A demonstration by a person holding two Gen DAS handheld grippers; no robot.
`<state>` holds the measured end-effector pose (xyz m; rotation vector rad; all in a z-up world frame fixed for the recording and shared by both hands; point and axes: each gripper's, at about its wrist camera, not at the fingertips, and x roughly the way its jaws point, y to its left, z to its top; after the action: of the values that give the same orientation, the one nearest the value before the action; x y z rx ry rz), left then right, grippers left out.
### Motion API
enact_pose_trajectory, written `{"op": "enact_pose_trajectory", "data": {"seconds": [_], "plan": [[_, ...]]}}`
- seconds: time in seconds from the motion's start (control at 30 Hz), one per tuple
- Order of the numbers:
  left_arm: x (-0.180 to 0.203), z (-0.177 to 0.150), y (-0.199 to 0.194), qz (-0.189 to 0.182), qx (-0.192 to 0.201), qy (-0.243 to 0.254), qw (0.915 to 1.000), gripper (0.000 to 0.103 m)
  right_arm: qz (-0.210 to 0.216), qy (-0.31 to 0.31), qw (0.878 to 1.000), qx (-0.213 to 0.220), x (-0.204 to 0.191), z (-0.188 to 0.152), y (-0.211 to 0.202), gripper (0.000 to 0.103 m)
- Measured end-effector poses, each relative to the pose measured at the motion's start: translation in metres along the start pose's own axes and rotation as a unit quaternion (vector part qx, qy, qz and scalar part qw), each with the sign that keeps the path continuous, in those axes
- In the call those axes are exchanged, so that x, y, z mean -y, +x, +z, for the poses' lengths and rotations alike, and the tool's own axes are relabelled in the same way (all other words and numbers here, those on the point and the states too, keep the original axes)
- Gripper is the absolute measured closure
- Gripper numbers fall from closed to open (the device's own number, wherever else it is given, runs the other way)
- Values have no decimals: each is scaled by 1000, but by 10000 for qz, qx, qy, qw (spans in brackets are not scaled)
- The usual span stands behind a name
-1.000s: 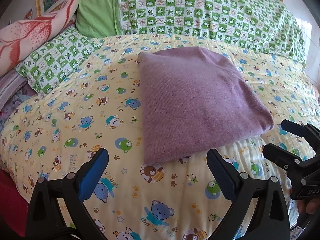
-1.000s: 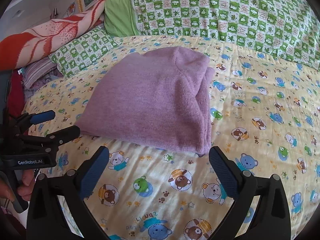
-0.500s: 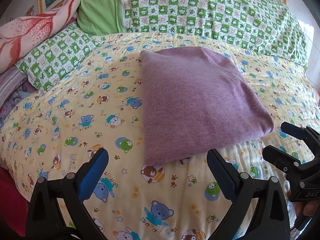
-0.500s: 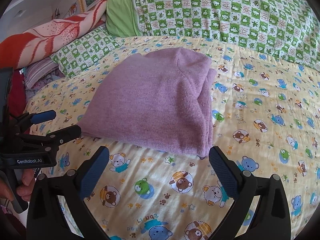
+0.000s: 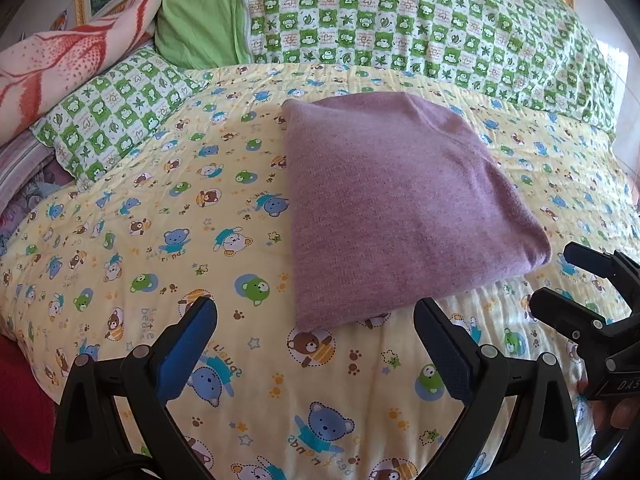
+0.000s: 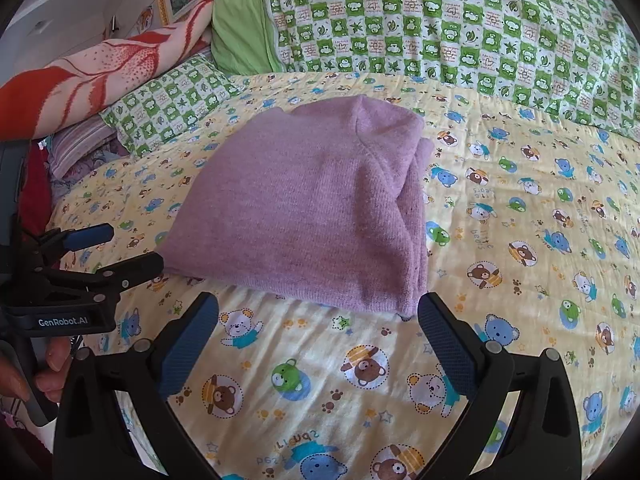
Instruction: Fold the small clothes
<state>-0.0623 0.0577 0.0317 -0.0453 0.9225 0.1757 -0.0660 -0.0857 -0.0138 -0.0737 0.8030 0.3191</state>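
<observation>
A purple knit garment (image 5: 392, 208) lies folded into a thick rectangle on the yellow bear-print bedsheet (image 5: 160, 248); it also shows in the right wrist view (image 6: 316, 208). My left gripper (image 5: 316, 332) is open and empty, just short of the garment's near edge. My right gripper (image 6: 318, 330) is open and empty, also just short of the near edge. Each gripper shows in the other's view, the right one (image 5: 560, 280) at the garment's right corner and the left one (image 6: 120, 252) at its left corner, both open.
Green checked pillows (image 5: 400, 28) and a green cushion (image 5: 200, 12) line the head of the bed. A red-and-pink blanket (image 5: 60, 64) and a small checked pillow (image 5: 116, 112) lie at the left. The sheet around the garment is bare.
Both cameras have tilted slightly, so the garment sits a little lower in view. The garment has not moved and both grippers stay open.
</observation>
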Motion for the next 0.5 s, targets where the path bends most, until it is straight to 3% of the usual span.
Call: {"op": "enact_pose_trajectory", "data": {"seconds": [0.5], "plan": [[0,-3,-1,-12,-34,13,10000,4,9,14,10000,10,-1,1,0,3]]}}
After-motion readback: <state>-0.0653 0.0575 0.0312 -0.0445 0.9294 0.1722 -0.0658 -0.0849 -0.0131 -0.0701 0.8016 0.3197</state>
